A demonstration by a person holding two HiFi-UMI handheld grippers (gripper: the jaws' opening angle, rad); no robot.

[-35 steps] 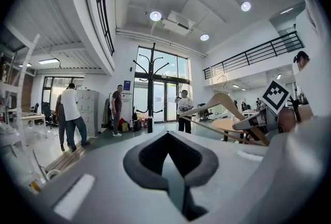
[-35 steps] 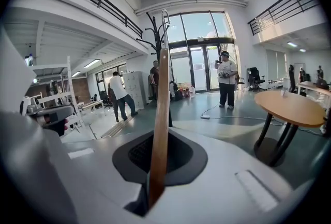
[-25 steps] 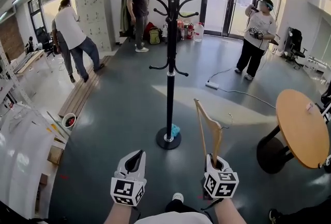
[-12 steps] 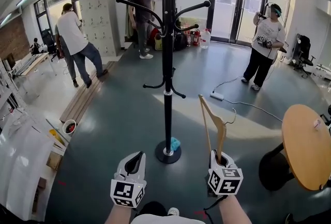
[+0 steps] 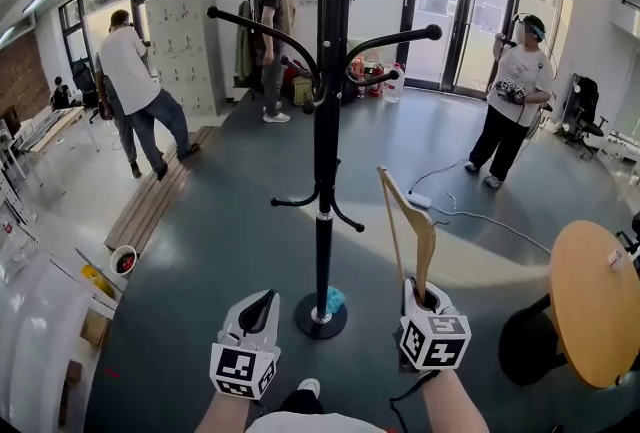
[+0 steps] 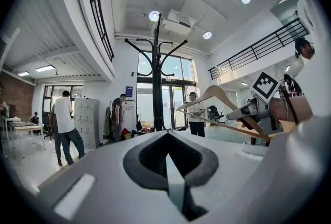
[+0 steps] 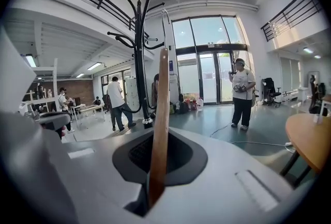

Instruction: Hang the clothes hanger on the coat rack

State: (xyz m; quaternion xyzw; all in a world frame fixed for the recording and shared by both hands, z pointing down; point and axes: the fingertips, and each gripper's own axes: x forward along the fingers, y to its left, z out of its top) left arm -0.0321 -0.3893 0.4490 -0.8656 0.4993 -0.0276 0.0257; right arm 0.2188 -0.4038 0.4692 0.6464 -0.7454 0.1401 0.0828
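While the coat rack (image 5: pixel 325 171) stands on grey floor (image 5: pixel 230 221) | bucket (image 5: pixel 123 262) holds something red, perhaps | right gripper (image 5: pixel 423 295) clamps hanger (image 5: pixel 427 256) | left gripper (image 5: pixel 264 301) jaws together, empty.

The coat rack (image 5: pixel 324 121) is black throughout, with a silvery ring partway down its pole. The clothes hanger (image 5: pixel 426 256) is pale tan wood in the head view and a warmer brown in the right gripper view. The left gripper (image 5: pixel 266 301) and the right gripper (image 5: pixel 422 293) are white with dark inner pads, and each carries a cube of black-and-white square markers. The floor (image 5: pixel 230 211) is dark blue-grey. At the right edge of the frame, the round table (image 5: pixel 590 301) has an orange-tan top.
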